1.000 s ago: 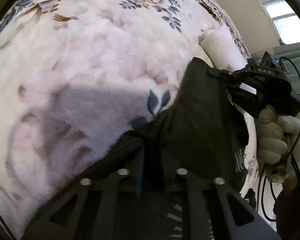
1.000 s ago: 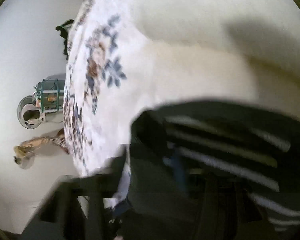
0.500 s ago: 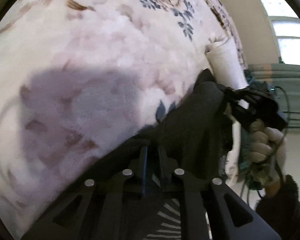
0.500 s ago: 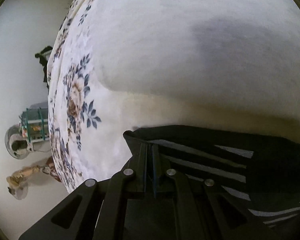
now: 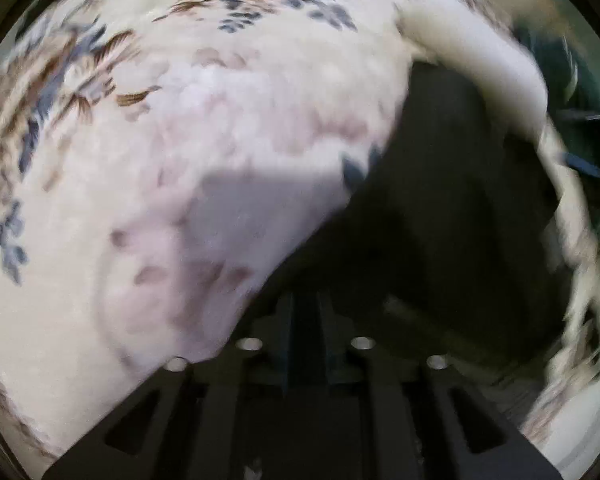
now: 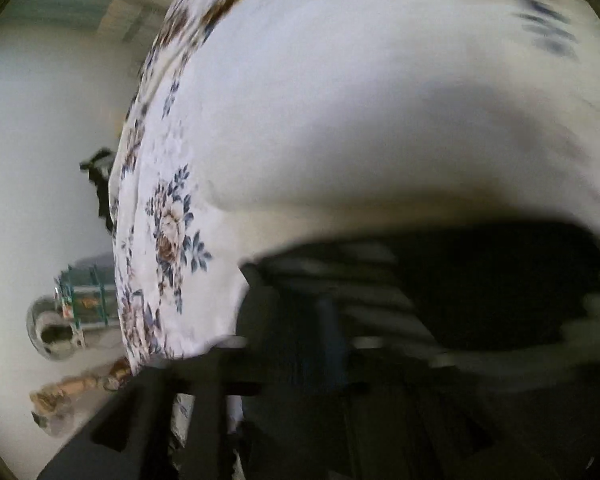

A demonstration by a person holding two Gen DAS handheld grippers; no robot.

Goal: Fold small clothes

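- Left wrist view: my left gripper [image 5: 305, 316] points steeply down at the dark garment [image 5: 440, 208], which lies on the floral fleece blanket [image 5: 180, 140]. The picture is smeared by motion.
- Left tool state: its jaws have just been opening. A narrow gap shows between the two dark fingers [image 5: 284, 320], and the black cloth sits directly under and past the tips. I see the fabric between the fingers, but the pads no longer appear to press on it, so I read the jaws as apart.
- A rolled white edge of bedding [image 5: 480, 60] curves over the far side of the garment, touching it.
- Right wrist view: my right gripper [image 6: 300, 344] hangs over the near left corner of the same dark garment [image 6: 460, 280], here showing pale stripes [image 6: 372, 280]. The blur is heavy and the finger outlines are poorly defined.
- Right tool state: its jaws have just been opening. The striped cloth lies under the tips; I see no cloth pinched, and I read the jaws as apart.
- The garment rests on the blanket [image 6: 340, 100] near its edge; beyond that edge is a pale floor [image 6: 40, 160] with a green wire rack [image 6: 84, 296] standing well apart.
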